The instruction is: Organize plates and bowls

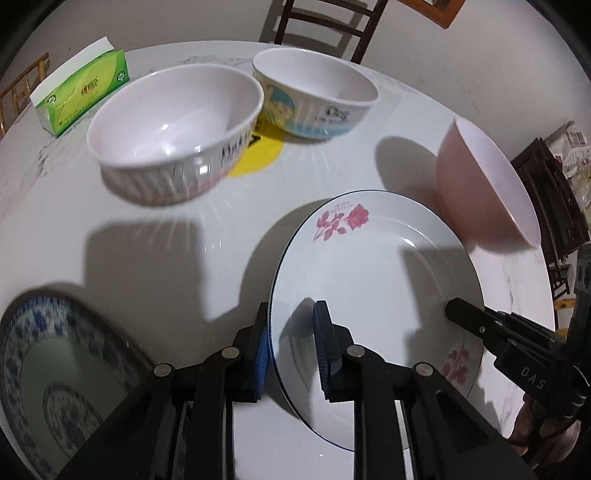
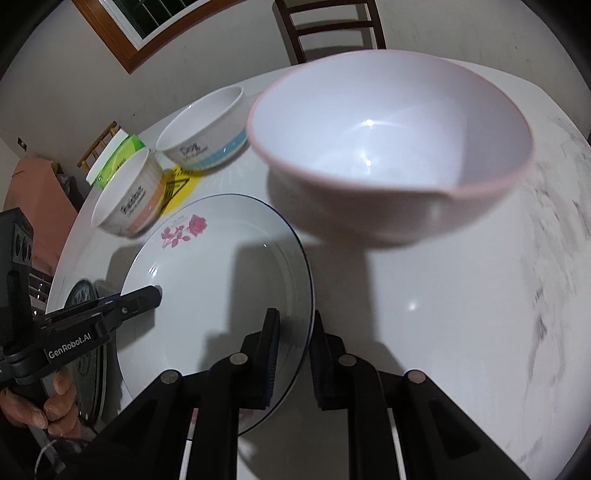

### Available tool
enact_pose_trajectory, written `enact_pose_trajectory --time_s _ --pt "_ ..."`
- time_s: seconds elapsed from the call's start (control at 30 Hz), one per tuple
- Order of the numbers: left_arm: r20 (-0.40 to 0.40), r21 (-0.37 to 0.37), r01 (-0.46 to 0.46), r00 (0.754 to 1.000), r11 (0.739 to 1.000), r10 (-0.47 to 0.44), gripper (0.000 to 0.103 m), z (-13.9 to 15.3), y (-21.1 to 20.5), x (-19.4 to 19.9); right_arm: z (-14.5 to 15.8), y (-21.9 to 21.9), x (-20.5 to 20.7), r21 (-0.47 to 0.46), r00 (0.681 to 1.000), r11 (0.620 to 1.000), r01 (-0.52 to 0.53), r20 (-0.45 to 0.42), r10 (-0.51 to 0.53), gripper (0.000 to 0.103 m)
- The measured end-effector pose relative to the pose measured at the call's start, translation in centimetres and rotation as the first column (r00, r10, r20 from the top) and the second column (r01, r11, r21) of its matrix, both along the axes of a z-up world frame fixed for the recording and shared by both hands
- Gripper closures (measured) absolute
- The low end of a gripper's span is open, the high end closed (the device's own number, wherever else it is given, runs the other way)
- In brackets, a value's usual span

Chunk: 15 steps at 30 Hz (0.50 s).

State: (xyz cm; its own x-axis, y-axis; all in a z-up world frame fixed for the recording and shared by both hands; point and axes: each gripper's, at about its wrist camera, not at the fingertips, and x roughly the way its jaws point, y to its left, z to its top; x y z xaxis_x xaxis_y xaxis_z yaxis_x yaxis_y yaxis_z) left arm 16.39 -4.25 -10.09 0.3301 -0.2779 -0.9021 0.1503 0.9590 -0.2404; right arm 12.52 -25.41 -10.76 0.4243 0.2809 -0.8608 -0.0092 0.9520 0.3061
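A white plate with pink roses is gripped from both sides and casts a shadow on the table. My left gripper is shut on its left rim, blue pads pressing both faces. My right gripper is shut on the opposite rim, and its tip shows as the right gripper in the left wrist view. A pink bowl stands just beyond the plate. Further back are a white ribbed bowl and a cartoon-printed bowl. A blue-patterned plate lies to the left.
A green tissue box stands at the far left of the round white marble table. A yellow sticker lies between the two back bowls. A dark wooden chair stands behind the table. A hand holds the left gripper.
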Motion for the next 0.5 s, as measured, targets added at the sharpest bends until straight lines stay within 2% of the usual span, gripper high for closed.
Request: enact_pose_trajectory --time_s 0.17,0.5 --pt "-0.005 0.004 0.013 1.0 1.0 -0.013 0.084 -0.1 -0.2 -2.5 0.0 0.3 -1.8 -0.001 1.0 1.0 0.008 -0.016 -0.008 0.087" --pt "0.022 0.023 0.018 1.0 1.0 -0.018 0.085 0.3 0.5 -5.7 0.8 1.6 -4.6 -0.016 1.0 1.0 0.001 0.012 -0.001 0.087"
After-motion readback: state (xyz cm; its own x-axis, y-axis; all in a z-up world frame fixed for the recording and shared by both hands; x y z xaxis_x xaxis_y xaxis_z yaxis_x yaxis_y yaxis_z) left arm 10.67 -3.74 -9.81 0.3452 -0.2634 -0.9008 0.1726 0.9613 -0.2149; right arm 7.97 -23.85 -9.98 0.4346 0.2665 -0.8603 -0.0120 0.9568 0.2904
